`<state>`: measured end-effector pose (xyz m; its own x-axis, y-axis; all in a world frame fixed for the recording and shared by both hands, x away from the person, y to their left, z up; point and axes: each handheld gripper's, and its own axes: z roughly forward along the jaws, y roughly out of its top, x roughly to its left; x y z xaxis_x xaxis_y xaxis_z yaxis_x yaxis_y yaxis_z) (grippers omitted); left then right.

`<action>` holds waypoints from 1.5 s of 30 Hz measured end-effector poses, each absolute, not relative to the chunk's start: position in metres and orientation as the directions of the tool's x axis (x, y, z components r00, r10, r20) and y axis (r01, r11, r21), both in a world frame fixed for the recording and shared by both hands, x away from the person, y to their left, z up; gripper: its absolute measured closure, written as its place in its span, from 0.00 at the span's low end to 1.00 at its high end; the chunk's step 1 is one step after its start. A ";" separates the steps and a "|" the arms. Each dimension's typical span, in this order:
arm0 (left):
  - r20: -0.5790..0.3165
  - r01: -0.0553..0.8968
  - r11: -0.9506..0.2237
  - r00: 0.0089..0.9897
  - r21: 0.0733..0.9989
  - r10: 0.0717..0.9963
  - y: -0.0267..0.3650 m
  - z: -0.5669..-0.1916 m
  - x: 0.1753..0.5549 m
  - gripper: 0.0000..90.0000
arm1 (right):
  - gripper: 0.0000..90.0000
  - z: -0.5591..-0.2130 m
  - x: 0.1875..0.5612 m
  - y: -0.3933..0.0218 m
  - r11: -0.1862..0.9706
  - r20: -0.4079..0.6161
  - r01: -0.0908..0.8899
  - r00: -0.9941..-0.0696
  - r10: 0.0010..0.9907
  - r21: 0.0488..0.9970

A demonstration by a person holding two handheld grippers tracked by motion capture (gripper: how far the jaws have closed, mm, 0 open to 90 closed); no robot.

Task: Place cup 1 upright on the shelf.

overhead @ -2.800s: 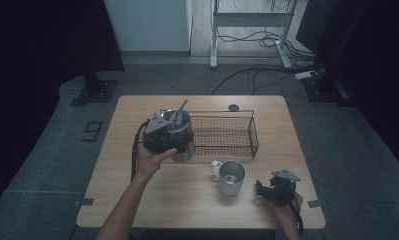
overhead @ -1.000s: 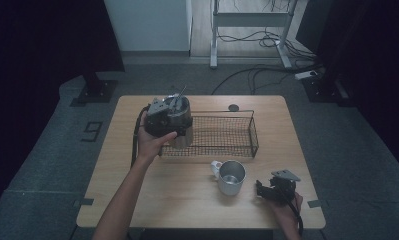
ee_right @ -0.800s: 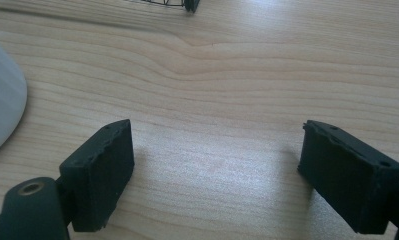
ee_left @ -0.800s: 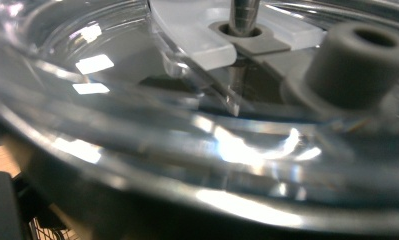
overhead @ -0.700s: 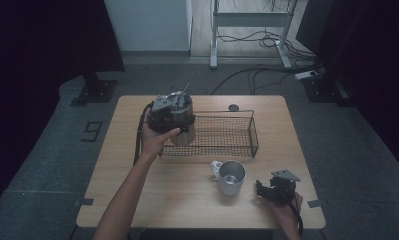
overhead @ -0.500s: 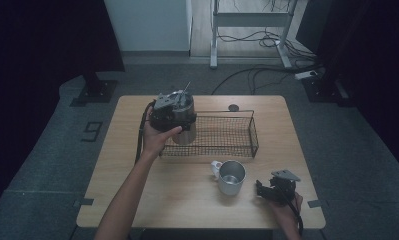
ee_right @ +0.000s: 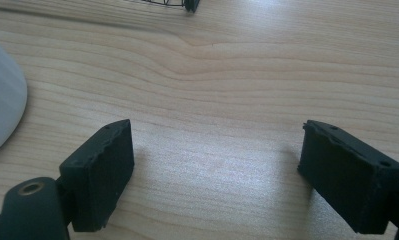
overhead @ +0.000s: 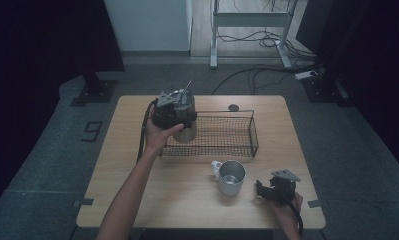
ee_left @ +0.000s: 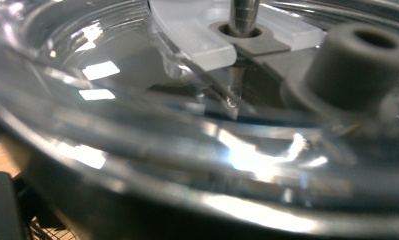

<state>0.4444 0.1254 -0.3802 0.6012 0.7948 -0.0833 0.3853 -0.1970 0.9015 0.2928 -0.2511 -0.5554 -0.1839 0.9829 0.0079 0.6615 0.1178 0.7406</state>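
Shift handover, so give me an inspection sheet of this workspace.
Surface: wooden table, dry.
Job's things: lidded steel pot held over the left end of the wire basket; steel mug upright in front of the basket.
Clutter: small dark disc behind the basket.
Grippers: left gripper shut on pot; right gripper resting on the table, fingers apart, empty.
Cables: gripper cable; floor cables.
Surroundings: dark curtains, metal frame.
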 end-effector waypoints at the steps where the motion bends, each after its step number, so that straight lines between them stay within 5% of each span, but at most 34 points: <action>1: -0.083 0.385 -0.197 0.602 0.902 0.794 0.126 -0.381 0.445 0.04 | 0.15 -0.555 0.293 -0.251 0.118 0.008 0.662 -0.184 0.983 0.741; 45: -0.098 0.455 -0.197 0.548 0.868 0.831 0.127 -0.428 0.473 0.04 | 0.15 -0.555 0.293 -0.251 0.114 0.008 0.662 -0.178 0.984 0.740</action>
<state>0.4725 0.1273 -0.4279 0.5481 0.8306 -0.0985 0.4549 -0.1972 0.8684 0.2928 -0.2514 -0.5555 -0.1778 0.9840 0.0081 0.6625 0.1136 0.7404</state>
